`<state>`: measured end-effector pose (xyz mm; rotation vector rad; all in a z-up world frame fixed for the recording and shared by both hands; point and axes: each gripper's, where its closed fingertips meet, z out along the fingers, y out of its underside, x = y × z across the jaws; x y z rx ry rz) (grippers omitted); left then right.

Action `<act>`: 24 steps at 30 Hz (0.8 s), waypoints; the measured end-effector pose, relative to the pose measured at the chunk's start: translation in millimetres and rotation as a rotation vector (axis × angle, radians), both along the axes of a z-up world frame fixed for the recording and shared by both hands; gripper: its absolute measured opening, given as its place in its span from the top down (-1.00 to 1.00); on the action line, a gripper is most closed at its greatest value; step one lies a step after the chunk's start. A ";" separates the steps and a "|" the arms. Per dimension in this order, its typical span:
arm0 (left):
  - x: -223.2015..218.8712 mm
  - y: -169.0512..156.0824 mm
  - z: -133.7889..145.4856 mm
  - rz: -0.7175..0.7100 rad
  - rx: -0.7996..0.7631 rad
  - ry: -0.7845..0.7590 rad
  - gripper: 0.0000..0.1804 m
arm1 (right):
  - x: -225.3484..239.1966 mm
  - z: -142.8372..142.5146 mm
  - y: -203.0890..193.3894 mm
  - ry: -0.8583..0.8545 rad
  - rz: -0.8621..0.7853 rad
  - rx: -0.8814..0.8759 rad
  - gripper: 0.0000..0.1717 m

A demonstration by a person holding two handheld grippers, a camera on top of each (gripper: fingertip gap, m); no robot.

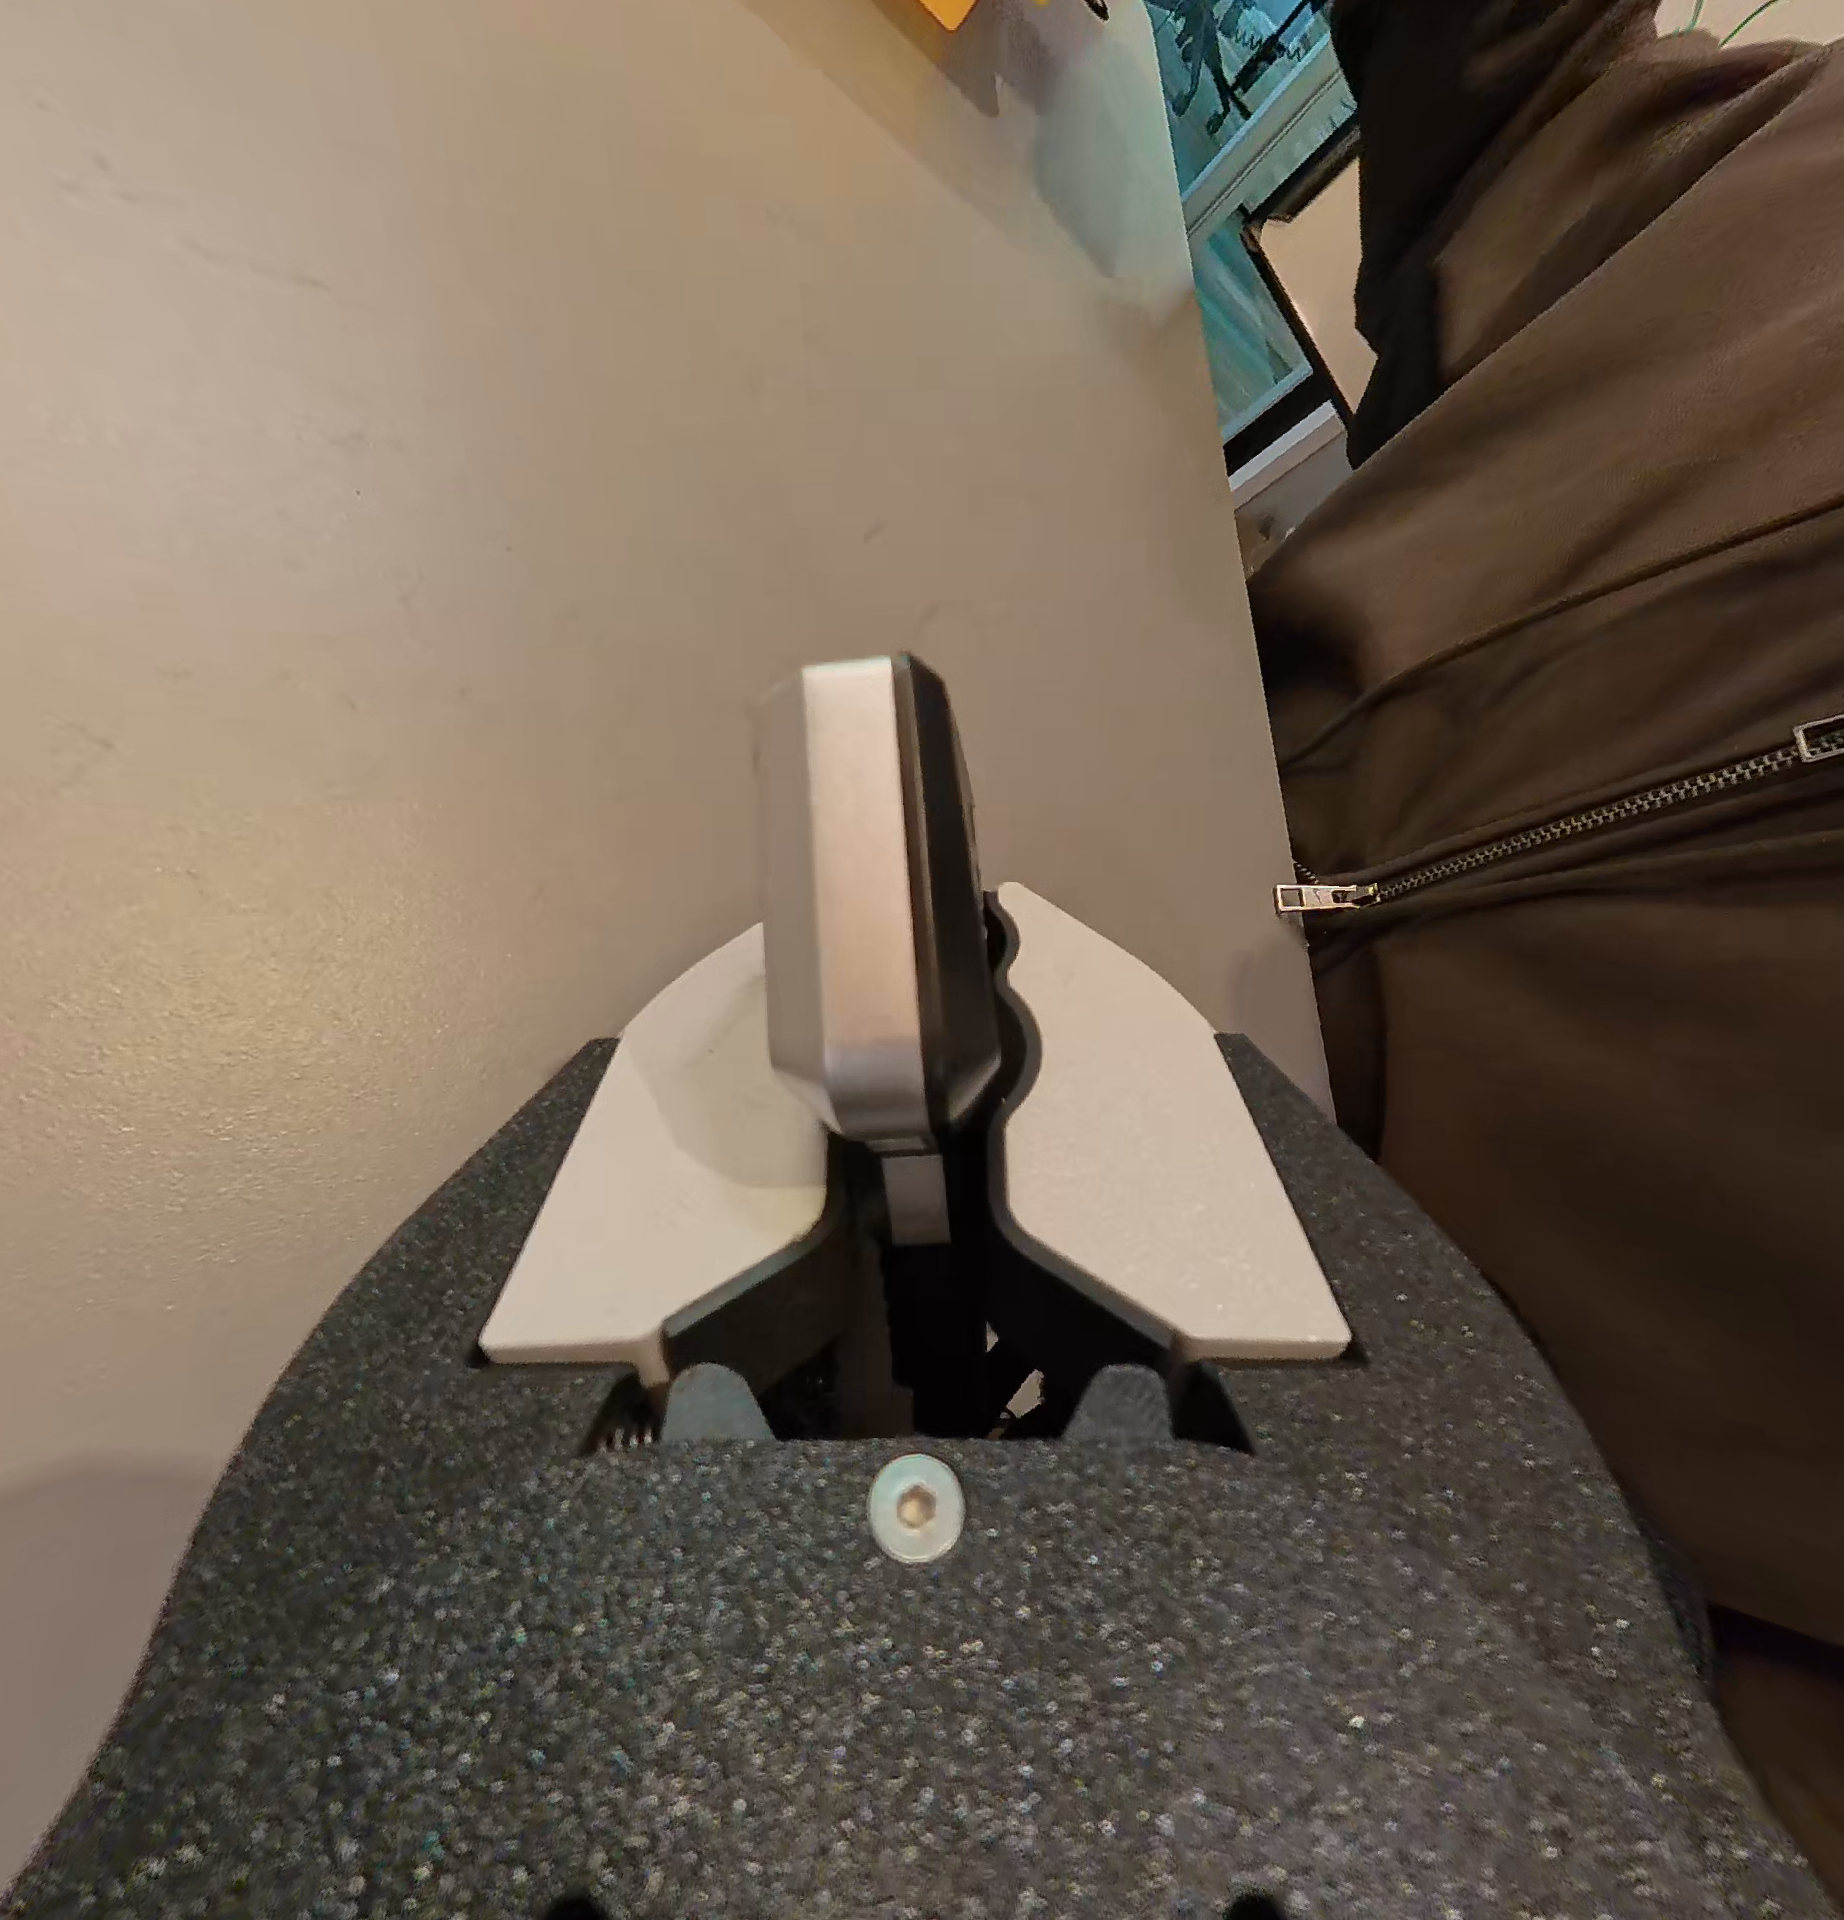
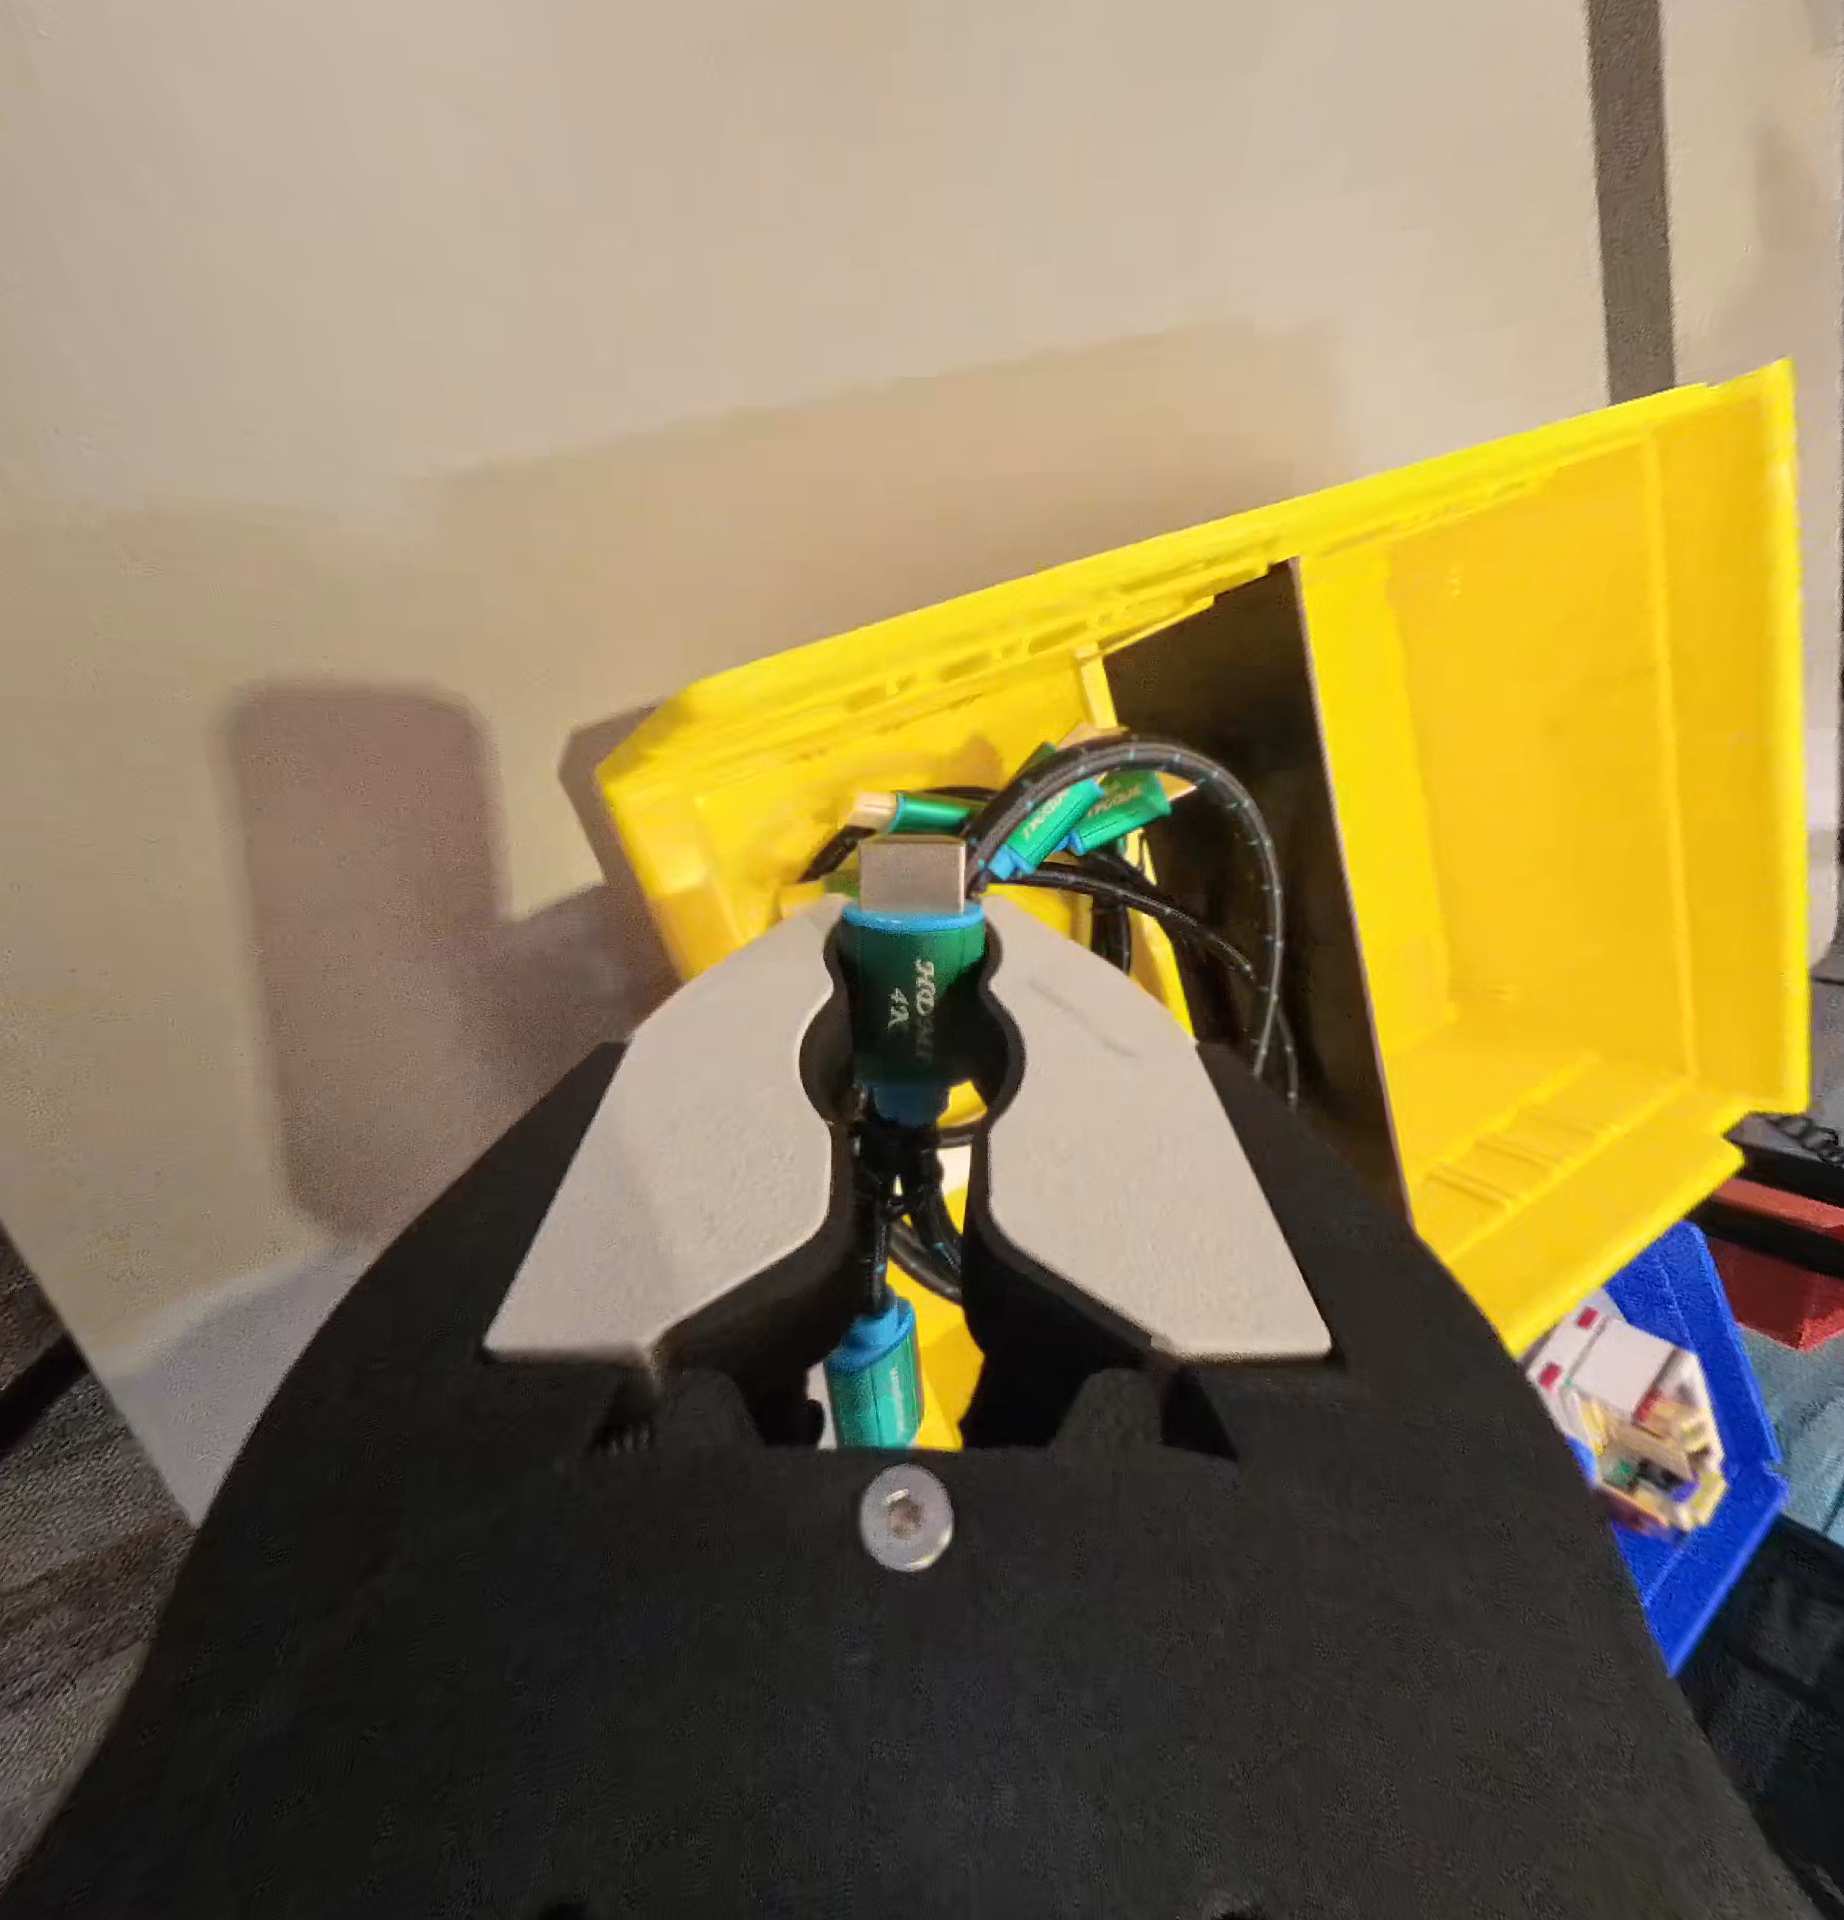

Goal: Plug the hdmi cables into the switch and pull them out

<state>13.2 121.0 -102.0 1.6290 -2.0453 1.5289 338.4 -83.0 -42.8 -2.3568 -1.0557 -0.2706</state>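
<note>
The right gripper (image 2: 910, 971) has its jaws clenched on a green plug (image 2: 902, 997), long axis pointing forward toward the yellow bin (image 2: 1520, 831). The left gripper (image 1: 897, 997) grasps a silver-black box (image 1: 871, 904), upright over the tabletop (image 1: 430, 520).

In the right wrist view, bare beige tabletop (image 2: 326, 312) fills the left and top; the tilted yellow plastic bin (image 2: 1520, 779), full of braided black cables (image 2: 1250, 831), blocks centre-right.

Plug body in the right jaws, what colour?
Green plug body, blue collars, metal tip; right wrist view shows it best.
</note>
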 end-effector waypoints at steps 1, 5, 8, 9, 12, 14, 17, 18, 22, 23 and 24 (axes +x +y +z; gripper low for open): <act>0.0 0.1 0.1 0.002 0.000 0.000 0.73 | 1.5 -6.2 2.6 0.006 0.006 -0.020 0.80; -0.1 0.4 0.2 0.010 0.003 -0.005 0.73 | 10.0 -29.0 11.9 0.014 0.001 -0.075 0.75; -0.1 0.3 0.4 0.009 0.002 -0.007 0.73 | 14.0 -40.4 9.9 0.048 -0.051 -0.131 0.53; -0.2 0.3 0.4 0.008 0.001 -0.008 0.73 | 14.0 -40.4 9.0 0.065 -0.072 -0.138 0.44; -0.6 0.2 0.7 0.006 -0.001 -0.011 0.73 | 7.9 -31.0 6.2 0.137 -0.095 -0.128 0.32; -0.9 0.1 0.7 0.005 -0.001 -0.012 0.73 | 7.0 -23.4 3.4 0.144 -0.105 -0.115 0.26; -1.1 -0.1 0.6 0.005 0.005 -0.013 0.73 | 11.9 -13.3 -1.8 0.104 -0.127 -0.096 0.30; -1.1 -0.1 0.5 0.005 0.007 -0.013 0.73 | 13.8 -10.3 -4.0 0.088 -0.131 -0.089 0.37; -1.0 -0.4 0.1 0.006 0.013 -0.013 0.73 | 17.8 -11.2 -11.4 0.069 -0.139 -0.107 0.68; -1.0 -0.3 0.0 0.006 0.012 -0.013 0.73 | 18.3 -15.5 -13.1 0.060 -0.134 -0.130 0.70; -0.9 -0.4 0.1 0.007 0.012 -0.013 0.73 | 17.0 -18.5 -13.4 0.061 -0.126 -0.145 0.73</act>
